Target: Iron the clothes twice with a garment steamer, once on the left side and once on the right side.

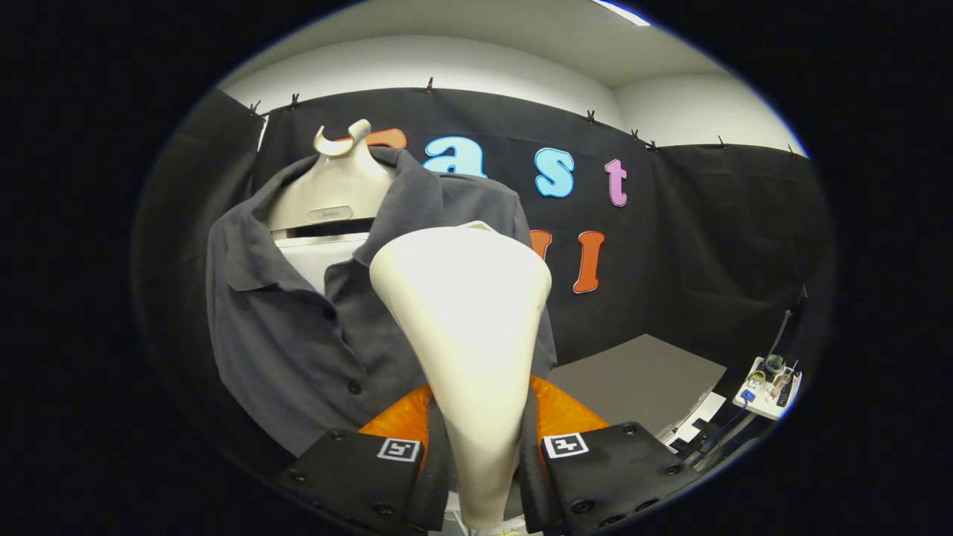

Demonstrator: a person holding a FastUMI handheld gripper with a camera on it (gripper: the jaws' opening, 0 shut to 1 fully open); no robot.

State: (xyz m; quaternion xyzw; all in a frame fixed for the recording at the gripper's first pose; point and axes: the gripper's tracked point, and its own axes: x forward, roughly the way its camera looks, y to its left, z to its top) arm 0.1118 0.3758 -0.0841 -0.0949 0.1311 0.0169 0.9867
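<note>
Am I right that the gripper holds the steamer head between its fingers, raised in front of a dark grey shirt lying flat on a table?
Not quite. The gripper does clamp the steamer head between its fingers, in front of the dark grey shirt, but the gripper view shows the shirt hanging upright on a pale hanger stand, not lying flat on a table.

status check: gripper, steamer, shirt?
Gripper shut on steamer head. Head raised in front of the grey shirt on its hanger form; contact unclear. Nothing between them.
</note>
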